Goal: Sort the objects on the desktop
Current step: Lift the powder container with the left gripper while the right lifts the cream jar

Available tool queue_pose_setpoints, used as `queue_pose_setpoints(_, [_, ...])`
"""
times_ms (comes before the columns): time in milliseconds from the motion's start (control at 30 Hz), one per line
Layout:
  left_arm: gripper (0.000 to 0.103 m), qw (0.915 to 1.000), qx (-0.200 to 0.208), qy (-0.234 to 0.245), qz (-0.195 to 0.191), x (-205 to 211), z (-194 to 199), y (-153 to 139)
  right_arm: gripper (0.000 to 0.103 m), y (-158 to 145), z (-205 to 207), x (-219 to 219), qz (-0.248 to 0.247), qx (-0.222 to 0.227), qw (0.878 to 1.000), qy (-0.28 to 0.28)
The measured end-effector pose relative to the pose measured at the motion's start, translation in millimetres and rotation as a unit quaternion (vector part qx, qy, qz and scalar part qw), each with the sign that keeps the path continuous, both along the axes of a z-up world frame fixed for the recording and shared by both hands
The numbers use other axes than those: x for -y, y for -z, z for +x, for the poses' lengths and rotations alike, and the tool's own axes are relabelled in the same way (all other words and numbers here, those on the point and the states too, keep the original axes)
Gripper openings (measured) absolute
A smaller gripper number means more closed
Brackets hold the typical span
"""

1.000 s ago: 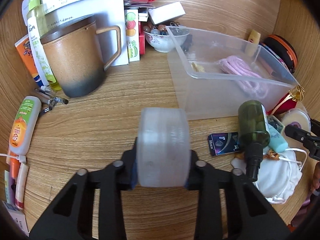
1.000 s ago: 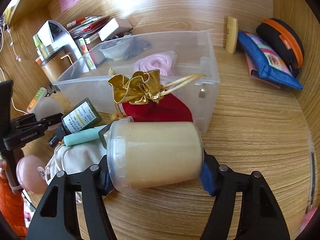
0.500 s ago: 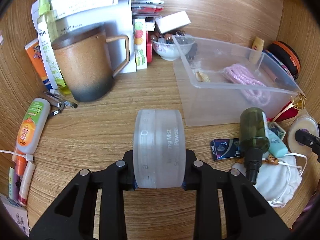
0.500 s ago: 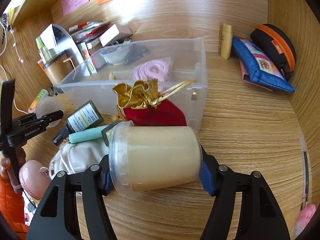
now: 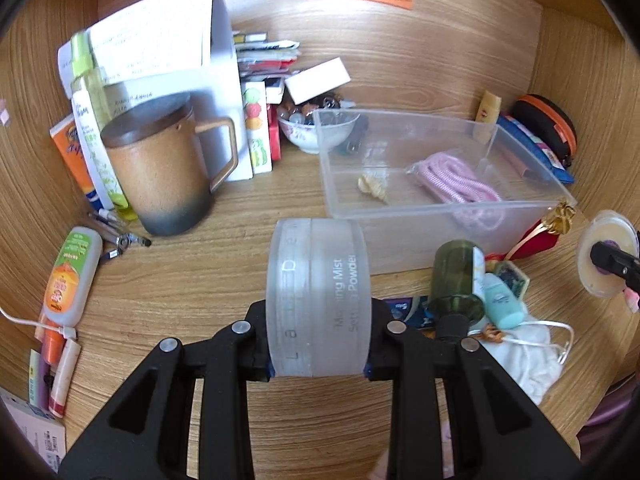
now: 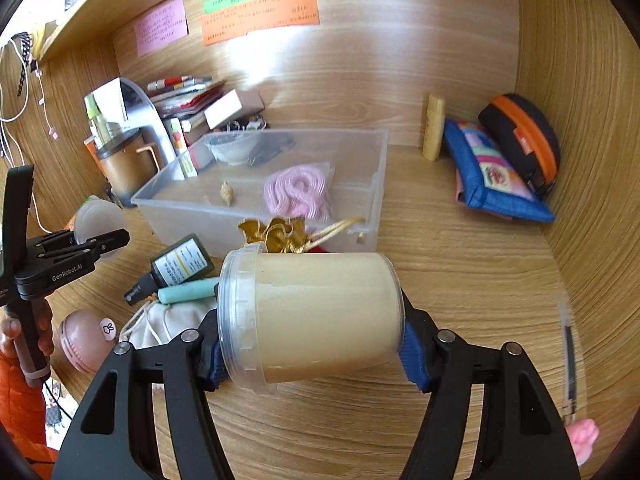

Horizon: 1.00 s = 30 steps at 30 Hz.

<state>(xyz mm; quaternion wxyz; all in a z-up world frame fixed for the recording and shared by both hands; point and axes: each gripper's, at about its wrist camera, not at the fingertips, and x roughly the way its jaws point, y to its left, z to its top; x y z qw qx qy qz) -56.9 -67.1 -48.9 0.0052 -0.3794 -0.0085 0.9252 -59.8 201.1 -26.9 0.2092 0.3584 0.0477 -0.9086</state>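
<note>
Wood-grain walls close in a wooden tabletop (image 5: 180, 288), with orange and pink paper notes (image 6: 260, 16) stuck to the back wall. Left tongs (image 5: 318, 354) pinch a frosted round powder jar (image 5: 318, 300) between their pads, held on its side above the tabletop; lettering runs across its curved wall. Right tongs (image 6: 310, 350) pinch a clear plastic tub (image 6: 312, 316) filled with something cream-coloured, also on its side, lid end toward the left tongs. Ahead of both tongs sits a clear plastic bin (image 5: 440, 216), holding a coil of pink cord (image 5: 456, 178) and a small seashell (image 5: 372, 188). Ahead and left of the left tongs stands a brown mug (image 5: 160, 176) with a dark lid, with tubes and a white folder of papers behind it. Beside the bin, further back, is a small patterned bowl (image 5: 300, 136). Between the two tongs, just before the bin, lie a dark green spray bottle (image 6: 176, 270), a pale teal tube (image 6: 188, 294), a white drawstring bag (image 6: 160, 328), and a red pouch with a gold top (image 6: 276, 234) leaning against the bin wall. Ahead and right of the right tongs, against the walls, are a blue zip pouch (image 6: 492, 180), a black case with an orange zip (image 6: 524, 132) and a small yellow bottle (image 6: 434, 128). A hand (image 6: 28, 328) with an orange sleeve grips the left tongs' handle.
</note>
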Motion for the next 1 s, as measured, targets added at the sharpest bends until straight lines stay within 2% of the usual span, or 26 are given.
queue_pose_setpoints(400, [0.029, 0.9993, -0.029, 0.011, -0.020, -15, -1, -29, 0.063, -40, -5, 8, 0.003, -0.044, 0.999, -0.019])
queue_pose_setpoints(667, [0.029, 0.9978, -0.051, 0.025, -0.033, -30, -6, -48, 0.063, -51, -19, 24, 0.008, -0.053, 0.998, -0.046])
queue_pose_setpoints(833, [0.029, 0.9967, -0.068, 0.035, -0.027, -37, -14, -63, 0.063, -56, -29, 33, 0.003, -0.057, 0.997, -0.057])
queue_pose_setpoints(967, [0.028, 0.9954, -0.072, 0.053, -0.034, -46, -25, -68, 0.063, -56, -37, 39, 0.003, -0.056, 0.997, -0.062])
queue_pose_setpoints(1000, [0.020, 0.9956, -0.065, 0.057, -0.036, -48, -30, -64, 0.063, -54, -40, 40, 0.003, -0.054, 0.997, -0.063])
